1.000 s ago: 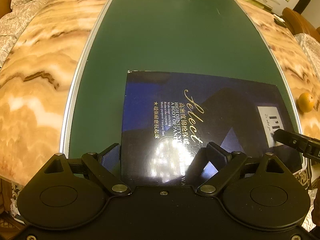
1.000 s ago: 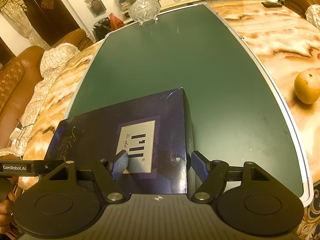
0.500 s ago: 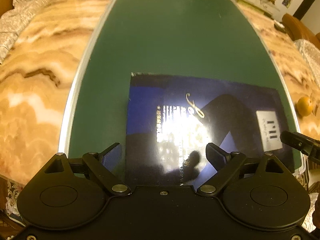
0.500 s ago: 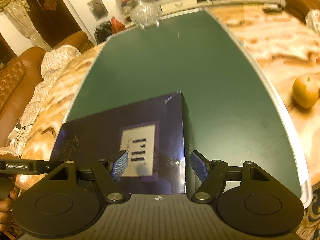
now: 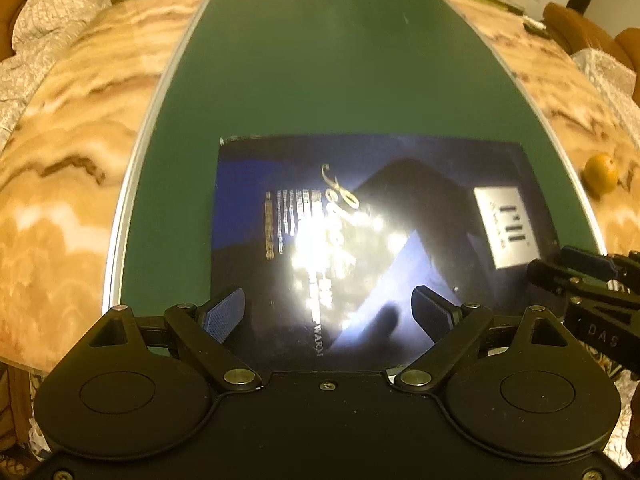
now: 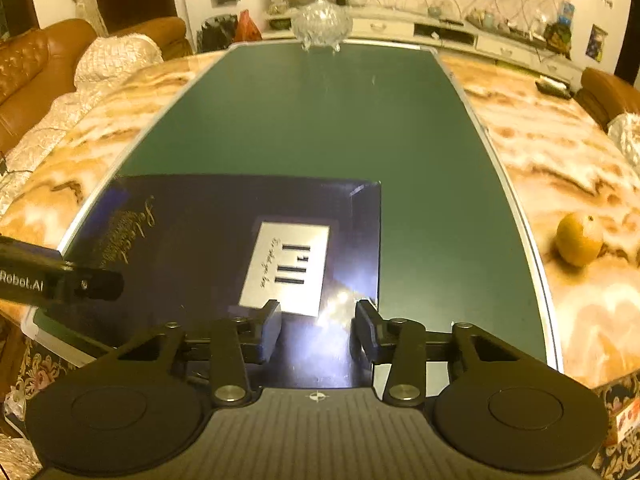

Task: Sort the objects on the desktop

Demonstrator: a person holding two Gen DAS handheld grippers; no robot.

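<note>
the left gripper (image 5: 328, 312) and right gripper (image 6: 318, 326) both hang spread above the near edge of the dark blue box (image 5: 360, 240), which lies flat on the desk's green mat (image 6: 320, 128); an orange (image 6: 579, 239) sits on the marble to the right.

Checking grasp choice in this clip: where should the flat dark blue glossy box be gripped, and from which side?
Probably by its thin side edges near the near corners, coming in low from the near side. The flat dark blue glossy box lies flat on the green mat; its broad top is wider than either open gripper, left gripper or right gripper.
</note>
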